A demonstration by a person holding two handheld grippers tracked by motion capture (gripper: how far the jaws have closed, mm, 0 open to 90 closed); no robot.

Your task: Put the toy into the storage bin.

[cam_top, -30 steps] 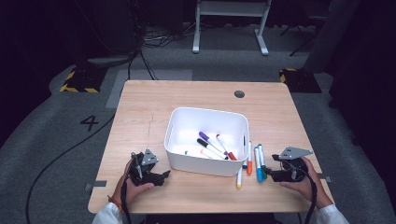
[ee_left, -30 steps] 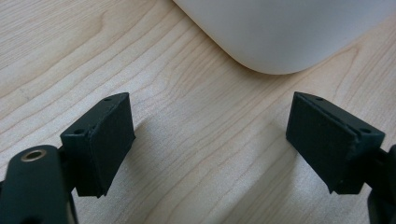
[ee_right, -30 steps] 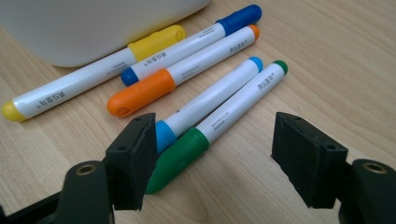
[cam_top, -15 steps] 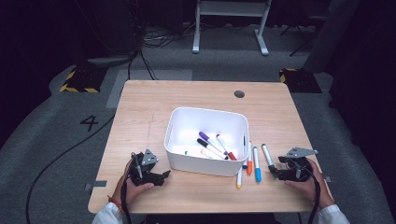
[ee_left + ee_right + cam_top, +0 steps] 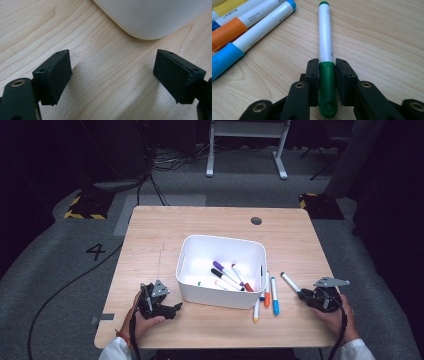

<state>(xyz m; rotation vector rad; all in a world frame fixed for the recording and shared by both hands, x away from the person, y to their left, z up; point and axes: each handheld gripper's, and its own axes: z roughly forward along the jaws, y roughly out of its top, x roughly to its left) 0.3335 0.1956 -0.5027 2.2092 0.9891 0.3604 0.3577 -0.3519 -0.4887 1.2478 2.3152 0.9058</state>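
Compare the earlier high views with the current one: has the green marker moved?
Yes. The green marker lay beside the other markers by the bin; the right gripper, its jaws just closed on the cap, has drawn it right, away from the bin.

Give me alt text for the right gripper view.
The right gripper is shut on the cap of a green marker that points away over the wooden table. Orange and blue markers lie at left.

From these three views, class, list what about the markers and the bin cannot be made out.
- Green marker: cap sides, covered by the right gripper jaws, right gripper view.
- Orange marker: label print too small; cap cut by left edge.
- White bin: inside cut off by top edge, left gripper view.
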